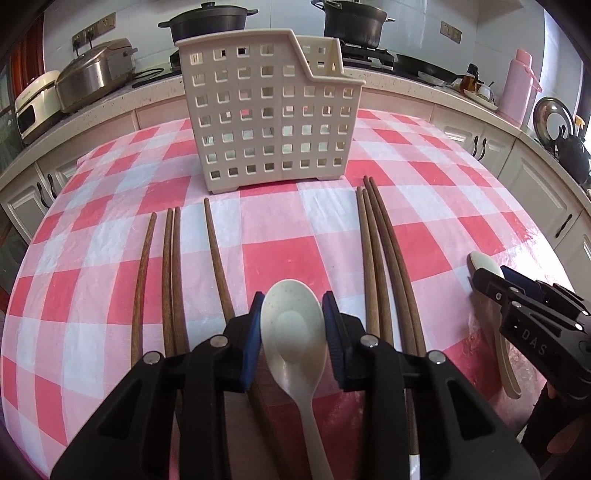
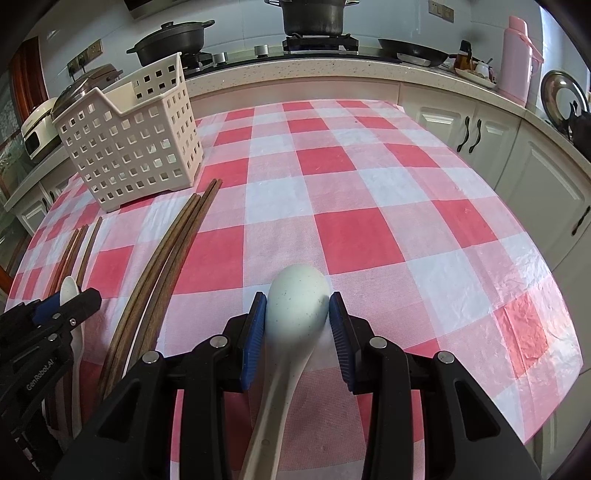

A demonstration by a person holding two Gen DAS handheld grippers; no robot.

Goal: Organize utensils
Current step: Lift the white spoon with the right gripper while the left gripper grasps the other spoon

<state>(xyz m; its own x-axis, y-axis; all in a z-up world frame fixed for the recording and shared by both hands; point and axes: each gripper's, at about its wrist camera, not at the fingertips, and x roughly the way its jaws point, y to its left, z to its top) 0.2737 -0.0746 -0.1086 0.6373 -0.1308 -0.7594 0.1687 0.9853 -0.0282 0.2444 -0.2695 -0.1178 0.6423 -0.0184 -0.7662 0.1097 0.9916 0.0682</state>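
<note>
A cream perforated utensil holder stands on the checked table, also in the right wrist view at the far left. Several brown chopsticks lie in front of it, some left, and in the right wrist view. My left gripper is closed around the bowl of a cream spoon lying face up. My right gripper is closed around the bowl of a second, pale spoon lying face down; it shows in the left wrist view too.
The table has a red and white checked cloth. Behind it runs a kitchen counter with black pots, a rice cooker, a frying pan and a pink flask. White cabinets stand below.
</note>
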